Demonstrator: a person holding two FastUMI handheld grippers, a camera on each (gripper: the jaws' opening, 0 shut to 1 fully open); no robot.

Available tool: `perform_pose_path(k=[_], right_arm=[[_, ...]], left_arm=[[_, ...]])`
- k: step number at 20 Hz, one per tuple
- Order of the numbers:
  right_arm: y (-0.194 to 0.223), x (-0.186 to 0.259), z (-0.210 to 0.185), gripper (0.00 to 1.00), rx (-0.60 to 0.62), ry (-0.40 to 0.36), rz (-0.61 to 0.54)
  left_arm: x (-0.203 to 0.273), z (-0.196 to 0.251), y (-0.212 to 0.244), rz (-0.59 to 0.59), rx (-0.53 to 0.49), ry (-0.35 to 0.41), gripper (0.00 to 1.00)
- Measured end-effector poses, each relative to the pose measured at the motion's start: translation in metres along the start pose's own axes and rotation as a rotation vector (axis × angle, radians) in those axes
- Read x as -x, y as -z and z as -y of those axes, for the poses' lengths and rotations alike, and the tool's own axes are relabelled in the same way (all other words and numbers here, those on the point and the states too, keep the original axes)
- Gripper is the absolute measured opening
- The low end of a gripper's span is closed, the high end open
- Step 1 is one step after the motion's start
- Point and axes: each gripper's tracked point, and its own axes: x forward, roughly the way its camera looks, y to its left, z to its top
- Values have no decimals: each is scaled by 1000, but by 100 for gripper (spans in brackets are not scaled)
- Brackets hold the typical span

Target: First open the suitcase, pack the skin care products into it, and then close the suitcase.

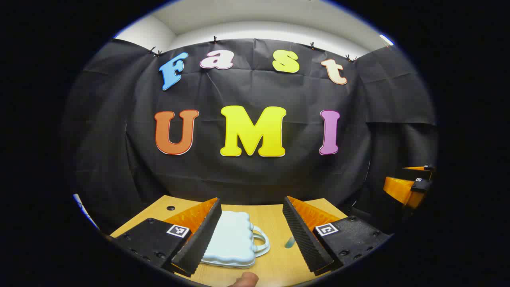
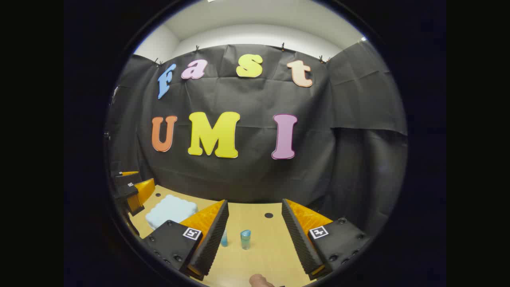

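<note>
Left gripper [image 1: 252,231] is hanging above the table [image 1: 275,217] with its jaws spread wide, gripping nothing, touching nothing. I'm seeing the pale blue suitcase [image 1: 231,239] lying flat between its fingers and lower down, handle [image 1: 261,241] pointing toward the right finger, lid looking shut. Right gripper [image 2: 255,233] is likewise wide open and empty, hovering over the wood.

In the right gripper view two skin care items are standing on the table: a small teal bottle [image 2: 246,239] upright between the fingers, and a second small blue bottle [image 2: 224,238] just beside the left finger's pad, partly hidden by it. Neither is being touched. In that view the suitcase [image 2: 171,210] is sitting well off to the left, near the other gripper.

Progress, as I'm judging it: basically at the start. Case not yet opened, nothing packed, closing is last. I'm reading the left gripper as lined up on the case for the opening step and the right as positioned for the bottles. Can't tell where the latch or seam is from here.
</note>
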Motion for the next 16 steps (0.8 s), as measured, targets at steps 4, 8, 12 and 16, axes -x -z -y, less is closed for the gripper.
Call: perform_pose_path(k=[4, 8, 12, 16], right_arm=[[1, -4, 4, 79, -3, -3, 3], [0, -6, 3, 80, 11, -18, 15], [2, -8, 8, 80, 2, -28, 6], [2, -10, 11, 80, 10, -30, 8]], left_arm=[[-5, 10, 1, -3, -15, 16, 98], [-7, 19, 2, -13, -9, 24, 98], [-7, 25, 4, -15, -11, 25, 99], [-4, 30, 9, -25, -16, 27, 99]])
